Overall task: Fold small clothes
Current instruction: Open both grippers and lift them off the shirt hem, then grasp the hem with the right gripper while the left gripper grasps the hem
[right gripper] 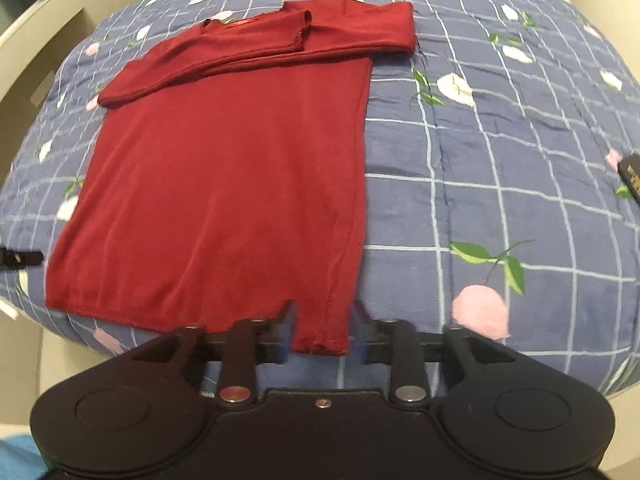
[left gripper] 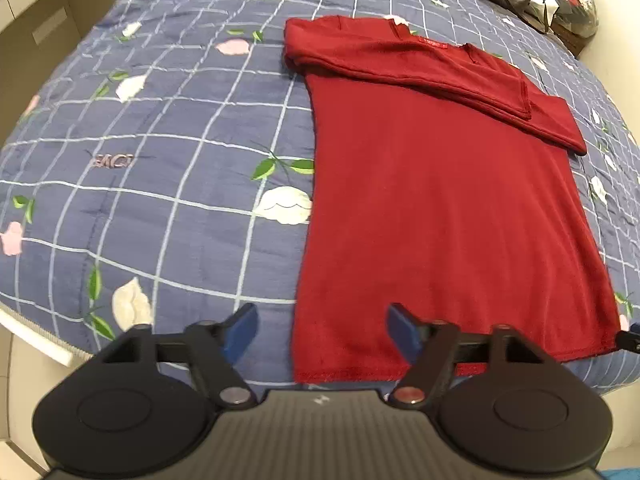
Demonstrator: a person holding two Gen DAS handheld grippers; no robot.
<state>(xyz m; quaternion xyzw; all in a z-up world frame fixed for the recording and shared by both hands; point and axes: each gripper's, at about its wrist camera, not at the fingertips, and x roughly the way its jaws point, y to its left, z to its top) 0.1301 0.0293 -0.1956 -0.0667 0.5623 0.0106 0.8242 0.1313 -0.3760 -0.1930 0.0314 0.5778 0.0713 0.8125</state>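
Right wrist view: right gripper [right gripper: 322, 330] half open astride the red shirt [right gripper: 224, 184] hem at 6 o'clock; left gripper [left gripper: 322, 334] wide open, empty; light, limp knit, best pinched at hem corners

Shirt [left gripper: 440, 208] dark red – quilt [left gripper: 160, 140] blue, white-checked, floral.

Black left gripper [left gripper: 322, 336], blue pads [left gripper: 240, 334], silver screws; blurred.
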